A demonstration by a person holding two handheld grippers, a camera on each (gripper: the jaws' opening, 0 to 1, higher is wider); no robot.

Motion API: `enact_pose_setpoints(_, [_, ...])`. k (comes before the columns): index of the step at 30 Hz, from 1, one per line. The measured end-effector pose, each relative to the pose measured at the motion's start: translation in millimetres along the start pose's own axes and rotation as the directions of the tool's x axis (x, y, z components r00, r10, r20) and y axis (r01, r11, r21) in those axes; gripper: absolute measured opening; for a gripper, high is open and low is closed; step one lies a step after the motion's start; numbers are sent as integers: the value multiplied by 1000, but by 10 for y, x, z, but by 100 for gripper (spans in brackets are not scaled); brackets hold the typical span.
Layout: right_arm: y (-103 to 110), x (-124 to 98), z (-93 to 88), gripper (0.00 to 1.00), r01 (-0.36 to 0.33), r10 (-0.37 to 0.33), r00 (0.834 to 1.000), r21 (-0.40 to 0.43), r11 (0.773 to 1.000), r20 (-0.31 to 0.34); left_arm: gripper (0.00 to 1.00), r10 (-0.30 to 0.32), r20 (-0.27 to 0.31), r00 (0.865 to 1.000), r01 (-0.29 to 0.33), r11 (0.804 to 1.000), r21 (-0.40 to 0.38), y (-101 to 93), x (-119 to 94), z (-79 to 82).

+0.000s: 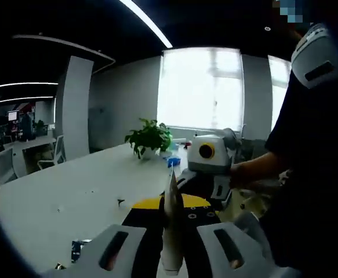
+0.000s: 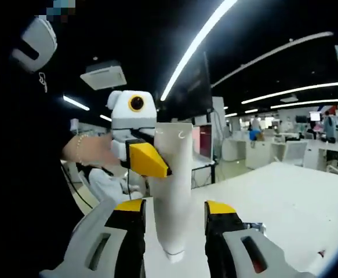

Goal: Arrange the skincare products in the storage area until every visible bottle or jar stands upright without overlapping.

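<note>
The white tube (image 2: 174, 191) stands upright between the right gripper (image 2: 175, 223)'s jaws, clenched on it, its flat end toward 12 o'clock. The left gripper (image 1: 171, 243) also grasps the tube, edge-on. Beyond at 12 o'clock, a potted plant (image 1: 149, 138) on the white table (image 1: 70, 191)

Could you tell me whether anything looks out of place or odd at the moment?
Yes: the white tube is held up off the white table, standing between the right gripper jaws, cap end down, while the left gripper flanks it edge-on. It is not standing in any storage area.
</note>
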State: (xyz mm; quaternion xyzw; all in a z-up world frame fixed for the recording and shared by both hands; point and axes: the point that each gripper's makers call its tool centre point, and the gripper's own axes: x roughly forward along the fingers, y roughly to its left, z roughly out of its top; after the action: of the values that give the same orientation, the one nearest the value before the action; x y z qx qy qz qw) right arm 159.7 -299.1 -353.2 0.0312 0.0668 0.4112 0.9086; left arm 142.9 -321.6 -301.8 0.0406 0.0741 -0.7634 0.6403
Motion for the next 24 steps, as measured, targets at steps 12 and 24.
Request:
enact_pose_setpoints(12, [160, 100, 45, 27, -61, 61, 998, -24, 998, -18, 4, -88, 12, 996, 88, 996, -10, -90, 34, 19])
enact_pose_setpoints(24, [177, 126, 43, 14, -104, 104, 994, -38, 994, -16, 4, -110, 23, 994, 111, 994, -17, -81, 21, 21])
